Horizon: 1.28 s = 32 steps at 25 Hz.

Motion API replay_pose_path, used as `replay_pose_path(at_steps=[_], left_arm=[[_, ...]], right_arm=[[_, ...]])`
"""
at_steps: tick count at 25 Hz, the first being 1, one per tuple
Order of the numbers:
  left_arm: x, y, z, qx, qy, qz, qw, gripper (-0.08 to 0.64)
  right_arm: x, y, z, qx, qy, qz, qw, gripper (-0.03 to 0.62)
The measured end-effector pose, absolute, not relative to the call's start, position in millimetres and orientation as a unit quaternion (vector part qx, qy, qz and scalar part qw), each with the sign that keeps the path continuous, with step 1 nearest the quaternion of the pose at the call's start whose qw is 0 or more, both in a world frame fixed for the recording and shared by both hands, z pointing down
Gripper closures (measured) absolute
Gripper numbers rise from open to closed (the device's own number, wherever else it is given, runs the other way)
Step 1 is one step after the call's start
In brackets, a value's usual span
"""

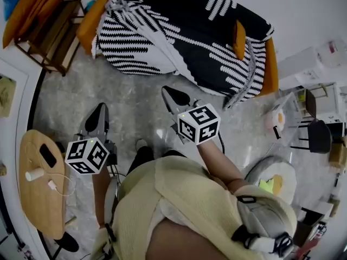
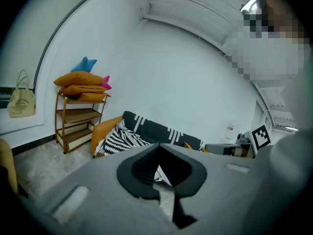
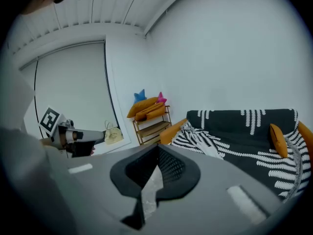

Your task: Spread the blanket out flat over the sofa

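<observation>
A black-and-white striped blanket (image 1: 179, 37) lies over the orange sofa (image 1: 89, 26). It covers the back and the right part, is bunched in folds at the left, and hangs down the front edge. A small orange cushion (image 1: 239, 39) rests on it. Both grippers hover over the floor in front of the sofa, apart from the blanket. My left gripper (image 1: 99, 112) is shut and holds nothing. My right gripper (image 1: 172, 95), nearer the sofa, is shut and empty too. The left gripper view shows the blanket (image 2: 122, 138) beyond the closed jaws, as does the right gripper view (image 3: 234, 131).
A wooden shelf (image 1: 46, 31) with orange cushions stands left of the sofa. A round wooden side table (image 1: 38, 183) with a cup and a phone is at my left. A dark chair (image 1: 317, 134) and a stool with a cushion (image 1: 274, 180) stand at the right.
</observation>
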<state>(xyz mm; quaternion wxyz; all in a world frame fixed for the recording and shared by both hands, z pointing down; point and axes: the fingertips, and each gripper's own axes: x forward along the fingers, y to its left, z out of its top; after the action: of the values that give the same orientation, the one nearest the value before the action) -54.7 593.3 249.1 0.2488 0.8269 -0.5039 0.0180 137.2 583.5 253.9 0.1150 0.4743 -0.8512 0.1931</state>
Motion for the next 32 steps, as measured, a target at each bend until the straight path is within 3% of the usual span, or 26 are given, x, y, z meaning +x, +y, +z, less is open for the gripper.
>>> replay_pose_path(at_steps=[9, 12, 32], left_arm=[[-82, 550, 268, 0.833, -0.494, 0.054, 0.243, 0.56], [-79, 531, 279, 0.829, -0.496, 0.063, 0.25, 0.56], [-37, 355, 285, 0.797, -0.547, 0.068, 0.245, 0.558]], right_arm=[[110, 546, 274, 0.483, -0.842, 0.206, 0.126, 0.591], [116, 527, 284, 0.478, -0.841, 0.217, 0.127, 0.542], [163, 318, 310, 0.43, -0.869, 0.204, 0.136, 0.437]])
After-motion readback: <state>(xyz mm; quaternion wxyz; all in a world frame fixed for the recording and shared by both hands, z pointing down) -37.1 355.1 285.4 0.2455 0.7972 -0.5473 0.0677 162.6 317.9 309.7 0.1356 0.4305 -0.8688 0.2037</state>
